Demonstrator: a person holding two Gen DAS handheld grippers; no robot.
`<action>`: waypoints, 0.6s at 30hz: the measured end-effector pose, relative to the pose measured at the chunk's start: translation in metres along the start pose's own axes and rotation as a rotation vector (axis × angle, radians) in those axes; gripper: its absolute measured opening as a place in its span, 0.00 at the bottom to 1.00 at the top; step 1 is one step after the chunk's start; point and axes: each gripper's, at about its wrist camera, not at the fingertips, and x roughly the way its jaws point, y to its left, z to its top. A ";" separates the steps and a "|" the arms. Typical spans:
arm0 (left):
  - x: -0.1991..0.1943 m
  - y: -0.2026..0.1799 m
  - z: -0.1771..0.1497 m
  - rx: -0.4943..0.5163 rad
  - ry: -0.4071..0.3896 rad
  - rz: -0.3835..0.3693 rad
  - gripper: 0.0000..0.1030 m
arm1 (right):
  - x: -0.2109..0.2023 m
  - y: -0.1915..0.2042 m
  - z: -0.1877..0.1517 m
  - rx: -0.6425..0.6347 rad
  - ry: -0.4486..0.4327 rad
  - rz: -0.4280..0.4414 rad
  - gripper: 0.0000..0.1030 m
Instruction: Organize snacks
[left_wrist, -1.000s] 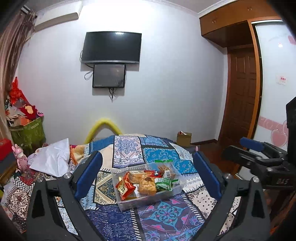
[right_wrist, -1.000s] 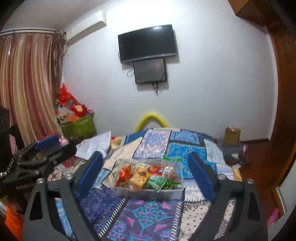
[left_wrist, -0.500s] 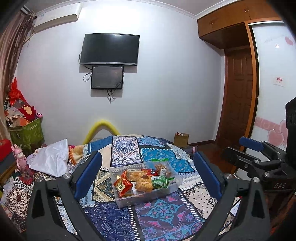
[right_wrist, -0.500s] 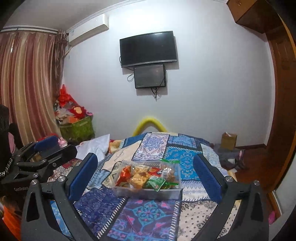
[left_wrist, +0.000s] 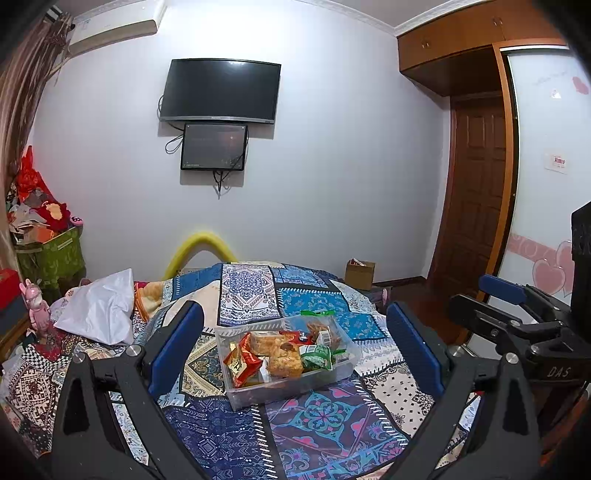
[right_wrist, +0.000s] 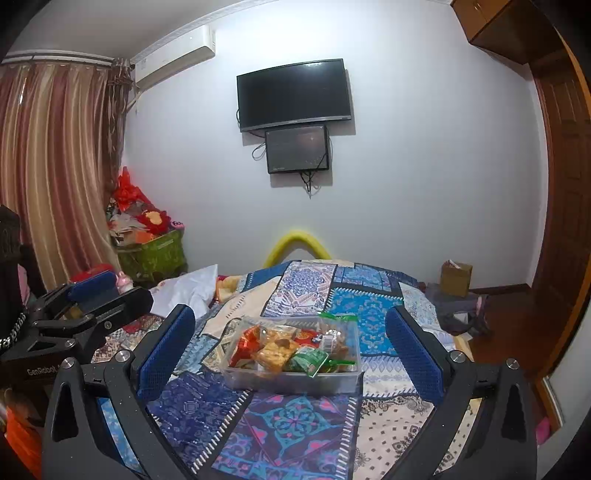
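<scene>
Both grippers stood wide open and empty, held side by side above the near edge of the bed: the left gripper (left_wrist: 295, 347) and the right gripper (right_wrist: 291, 350) each framed the clear plastic box (left_wrist: 334, 374) between their blue pads without touching it. That box sat on the patchwork quilt (left_wrist: 317, 417), near the middle of the bed, with the snacks already piled inside: a red packet (left_wrist: 242, 363), an orange-brown cake in clear wrap (left_wrist: 282, 363) and a green packet (left_wrist: 316, 356) among them. No snack lay loose on the quilt in either view, so the sorting looked done or nearly so, though the far side of the box was hard to read.

Risks from here seemed modest. The quilt was soft and rumpled, so a push on one wall could have tipped the light box and spilled the heap. The green packet rode high near the rim and could have slid out if jostled. With the two grippers so close together, a reach by one could also have knocked the other.
</scene>
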 end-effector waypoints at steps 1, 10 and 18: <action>0.000 0.000 0.000 0.001 0.001 0.000 0.97 | 0.000 0.000 0.000 0.001 0.001 0.000 1.00; 0.001 0.000 -0.001 -0.002 0.008 -0.006 0.97 | 0.001 -0.001 -0.001 0.004 0.004 0.001 1.00; 0.001 0.000 -0.002 -0.001 0.005 -0.009 0.98 | 0.000 0.000 -0.003 0.000 0.001 0.002 1.00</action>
